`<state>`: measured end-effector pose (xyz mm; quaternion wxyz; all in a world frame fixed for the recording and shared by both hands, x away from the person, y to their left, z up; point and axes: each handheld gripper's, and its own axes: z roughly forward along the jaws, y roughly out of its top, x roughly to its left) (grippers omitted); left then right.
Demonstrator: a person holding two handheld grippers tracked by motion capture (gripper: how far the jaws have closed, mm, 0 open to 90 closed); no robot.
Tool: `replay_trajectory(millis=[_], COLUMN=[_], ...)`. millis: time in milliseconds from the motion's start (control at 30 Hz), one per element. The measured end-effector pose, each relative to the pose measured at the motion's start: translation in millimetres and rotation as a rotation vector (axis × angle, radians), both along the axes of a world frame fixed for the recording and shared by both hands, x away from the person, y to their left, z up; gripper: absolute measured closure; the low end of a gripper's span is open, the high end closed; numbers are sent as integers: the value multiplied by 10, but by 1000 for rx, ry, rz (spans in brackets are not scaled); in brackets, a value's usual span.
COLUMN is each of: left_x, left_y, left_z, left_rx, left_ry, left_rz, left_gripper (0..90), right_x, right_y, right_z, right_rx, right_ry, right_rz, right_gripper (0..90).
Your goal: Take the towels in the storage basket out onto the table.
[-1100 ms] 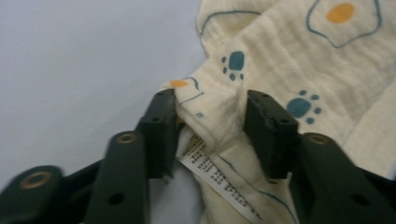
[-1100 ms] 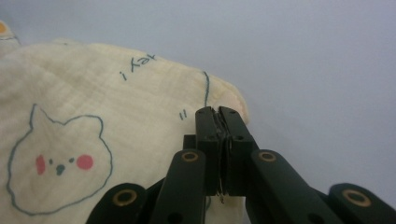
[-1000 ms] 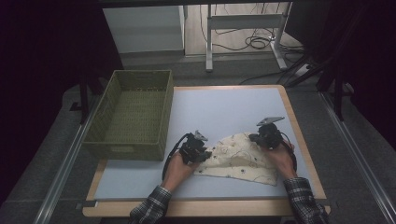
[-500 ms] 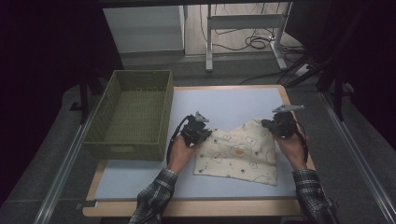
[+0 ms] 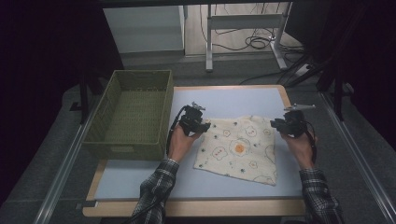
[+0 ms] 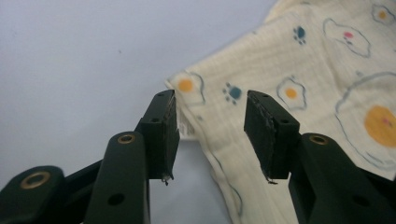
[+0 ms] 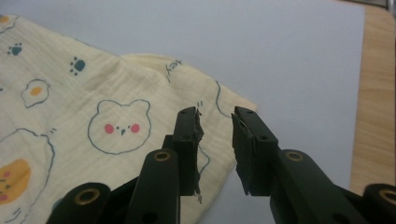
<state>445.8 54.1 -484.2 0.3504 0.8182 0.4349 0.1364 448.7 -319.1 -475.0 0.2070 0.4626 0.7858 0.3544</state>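
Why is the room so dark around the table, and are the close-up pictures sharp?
High view: light falls on the table alone, surroundings nearly black. Left gripper view: patterned cloth slightly soft, jaws sharp. Right gripper view: cloth print crisp, even light, no glare.

Cloth (image 5: 239, 148): lies flat on the mat (image 5: 140, 179), in the middle-right part of it.
Mat: lies on the table (image 5: 196, 208) and covers nearly all its top.
Basket (image 5: 131, 113): stands at the left side of the table, left of the cloth and apart from it; part of it hangs over the table's left edge.
Left gripper (image 5: 206, 126): at the far left corner of the cloth, between the basket and the cloth; the corner lies under the gap of its jaws.
Right gripper (image 5: 275, 125): at the far right corner of the cloth, above the cloth's edge.
Desk frame (image 5: 243, 28): stands on the floor behind the table.
Cables (image 5: 254, 43): lie on the floor behind the table, beside the desk frame.
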Motion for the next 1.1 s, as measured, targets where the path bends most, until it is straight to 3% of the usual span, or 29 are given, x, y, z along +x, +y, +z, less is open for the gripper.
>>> replay_trajectory(millis=[33,67,167,200,233,267,400,433,467,500,600,633,667,700,733,767,800,867,933,967,1000,1033,1067,1100], left_x=[97,97,247,247,291,300,294,311,311,279,167,117,78,72,72,124,142,124,22,-45,-45,-203,-203,-342], left_y=[-21,-21,-65,-65,-92,-108,-161,-177,-177,-181,-128,-107,-90,-78,-78,-84,-97,-94,-4,23,23,50,50,62], left_z=[-36,-36,-218,-218,-322,-364,-415,-397,-397,-303,-73,-3,46,59,59,1,-47,-137,-148,-136,-136,-134,-134,-149], left_rx=[6,6,11,11,-20,-36,-32,-46,-46,-29,-52,-56,-52,-48,-48,-6,41,106,41,20,20,-3,-3,-3], left_ry=[11,11,74,74,103,107,79,79,79,1,-133,-174,-190,-158,-158,-31,9,10,12,5,5,2,2,-1], left_rz=[9,9,29,29,18,6,-25,-59,-59,-57,-60,-57,-42,-39,-39,-43,-33,-27,-18,-20,-20,-47,-47,-65], left_gripper=[542,542,528,518,511,511,684,779,816,832,838,837,830,821,786,786,655,523,467,448,445,438,425,425], right_x=[15,15,28,28,28,33,52,59,59,80,91,82,70,58,58,60,90,76,-4,-64,-137,-217,-217,-307], right_y=[-14,-14,4,18,30,44,83,108,108,131,198,197,183,166,166,152,146,128,98,97,88,73,73,59], right_z=[-42,-42,-144,-179,-216,-257,-367,-403,-403,-401,-336,-283,-222,-171,-171,-143,-153,-204,-208,-200,-191,-186,-186,-184], right_rx=[10,10,34,33,25,15,-18,-22,-22,-12,-45,-32,-8,15,15,20,-8,-42,-8,-15,-29,-23,-23,-9], right_ry=[19,19,48,54,59,62,81,63,63,80,61,32,1,-25,-25,-32,8,38,48,54,53,57,57,70], right_rz=[-4,-4,7,11,14,14,14,12,12,18,28,28,23,14,14,4,3,-3,28,40,56,74,74,87], right_gripper=[710,710,709,704,678,657,624,722,722,885,898,898,898,897,897,894,756,701,694,693,693,694,694,693])
